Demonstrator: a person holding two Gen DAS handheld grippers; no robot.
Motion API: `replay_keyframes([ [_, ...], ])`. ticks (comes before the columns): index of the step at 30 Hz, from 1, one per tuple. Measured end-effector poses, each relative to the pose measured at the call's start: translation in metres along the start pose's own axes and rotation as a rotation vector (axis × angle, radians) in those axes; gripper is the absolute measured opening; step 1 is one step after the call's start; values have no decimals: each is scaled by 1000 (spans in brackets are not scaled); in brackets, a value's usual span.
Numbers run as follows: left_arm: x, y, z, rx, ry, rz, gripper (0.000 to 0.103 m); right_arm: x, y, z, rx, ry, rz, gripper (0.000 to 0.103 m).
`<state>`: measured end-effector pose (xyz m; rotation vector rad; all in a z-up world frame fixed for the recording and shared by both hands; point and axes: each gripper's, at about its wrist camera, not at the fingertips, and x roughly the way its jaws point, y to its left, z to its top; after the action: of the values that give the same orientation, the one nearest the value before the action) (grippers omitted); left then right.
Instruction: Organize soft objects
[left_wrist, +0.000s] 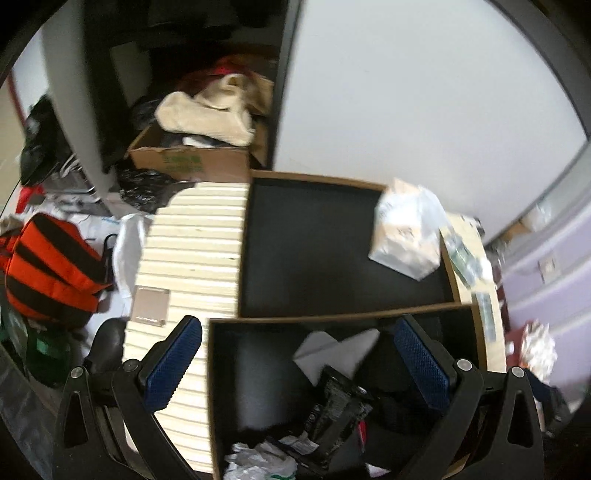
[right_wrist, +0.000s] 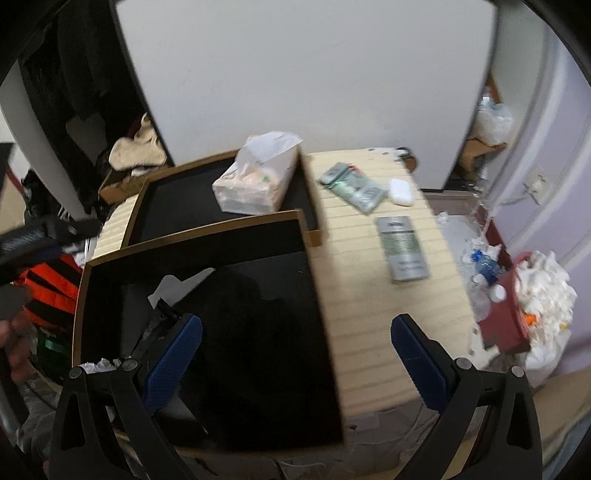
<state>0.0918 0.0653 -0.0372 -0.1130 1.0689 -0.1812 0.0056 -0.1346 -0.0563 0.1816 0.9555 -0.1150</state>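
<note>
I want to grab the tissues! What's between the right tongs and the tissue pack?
In the right wrist view, the right tongs hang open over the near black box. Its brown rim lies between, then the far box's bare floor, where the tissue pack sits.

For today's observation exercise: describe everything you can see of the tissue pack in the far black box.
The tissue pack is a soft, rectangular pack in clear plastic wrap, pale peach and white, with a white tissue sticking up from its top. It lies tilted in the right far corner of the far black box, leaning against the box wall. Neither tool touches it.
</note>
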Motion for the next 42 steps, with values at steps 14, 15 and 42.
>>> replay_keyframes([
  [14, 11, 37, 8, -193, 71, -73, 103, 132, 72, -19, -458, 231, -190, 102],
  [15, 10, 36, 9, -190, 72, -74, 103, 130, 72, -20, -463, 229, -189, 102],
  [42, 4, 35, 4, -190, 84, -80, 103, 88, 40, -77, -452, 230, -180, 102],
])
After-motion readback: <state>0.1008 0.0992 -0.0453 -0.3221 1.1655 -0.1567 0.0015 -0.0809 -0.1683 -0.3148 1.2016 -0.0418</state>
